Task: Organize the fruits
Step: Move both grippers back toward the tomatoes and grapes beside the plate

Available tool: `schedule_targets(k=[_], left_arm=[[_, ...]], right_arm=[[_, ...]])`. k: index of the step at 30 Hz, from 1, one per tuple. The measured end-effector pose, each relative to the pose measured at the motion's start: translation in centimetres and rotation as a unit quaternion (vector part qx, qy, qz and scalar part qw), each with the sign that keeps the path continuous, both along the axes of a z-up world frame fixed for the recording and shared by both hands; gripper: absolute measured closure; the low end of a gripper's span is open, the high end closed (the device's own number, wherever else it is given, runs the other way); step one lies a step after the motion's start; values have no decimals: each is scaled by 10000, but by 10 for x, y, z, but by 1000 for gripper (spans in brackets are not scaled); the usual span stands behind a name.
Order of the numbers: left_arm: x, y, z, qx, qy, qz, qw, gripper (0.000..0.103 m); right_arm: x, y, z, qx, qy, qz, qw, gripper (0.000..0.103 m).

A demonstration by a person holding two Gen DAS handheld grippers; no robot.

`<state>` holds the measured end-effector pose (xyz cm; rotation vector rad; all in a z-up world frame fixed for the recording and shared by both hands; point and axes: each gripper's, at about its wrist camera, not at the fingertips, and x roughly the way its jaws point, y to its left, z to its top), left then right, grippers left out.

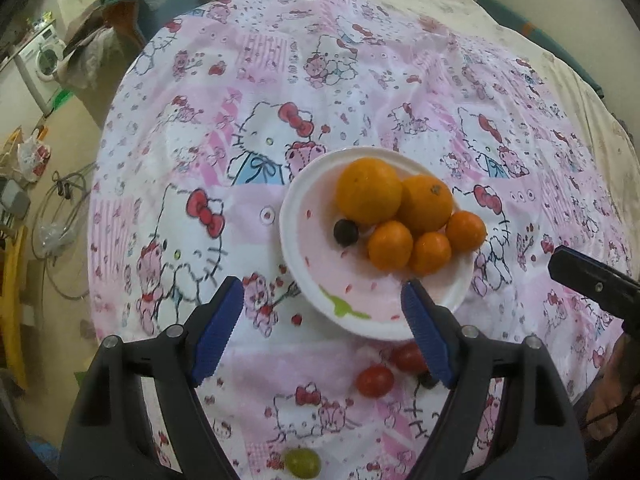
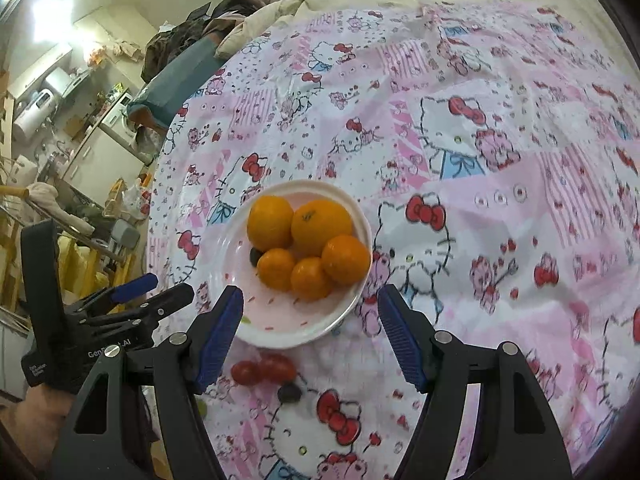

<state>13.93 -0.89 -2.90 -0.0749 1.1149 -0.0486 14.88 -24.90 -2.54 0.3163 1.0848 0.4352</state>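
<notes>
White round plate [image 1: 304,216] mid-frame holds five oranges [image 1: 368,191] plus one dark grape [image 1: 346,232] | two red cherry tomatoes [image 1: 375,381] lie loose below it | my left gripper [image 1: 326,332] and right gripper [image 2: 310,338] both spread, empty | risk: tomatoes roll on soft cloth if I nudge them.

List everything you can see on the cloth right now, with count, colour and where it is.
plate: one, white and pink, middle of the cloth
oranges: five, orange, piled on the plate
dark grape: one, on the plate beside the oranges
cherry tomatoes: two, red, on the cloth just off the plate
second dark grape: one, by the tomatoes
green grape: one, nearest edge
cloth: one, pink cartoon print
left claw: open, empty
right claw: open, empty
</notes>
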Motion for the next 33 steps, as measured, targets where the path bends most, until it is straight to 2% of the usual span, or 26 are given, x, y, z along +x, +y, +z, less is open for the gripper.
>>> schedule_targets(k=[6, 13, 17, 22, 25, 28, 29, 33], left_arm=[[-23, 7, 6, -49, 11, 163, 9999, 25], [-43, 8, 15, -142, -14, 257, 9996, 25], [-50, 14, 10, -19, -46, 468, 9989, 25], [-48, 25, -3, -318, 163, 733, 9967, 25], [-47, 26, -7, -171, 208, 736, 9969, 25], [-46, 29, -9, -275, 262, 829, 9958, 25], [-46, 31, -8, -353, 268, 886, 9951, 25], [-44, 35, -7, -460, 269, 998, 9936, 25]], right_arm=[[-16, 0, 1, -3, 0, -14, 10000, 30], [-28, -2, -10, 83, 252, -37, 9996, 30], [-30, -4, -23, 258, 542, -107, 9981, 30], [-25, -1, -45, 456, 958, -163, 9942, 30], [-23, 9, -59, 410, 1192, -47, 9920, 30], [-24, 28, -71, 168, 1355, 278, 9902, 30], [-25, 34, -74, 51, 1384, 412, 9895, 31], [-33, 62, -86, -413, 1307, 918, 9863, 50]])
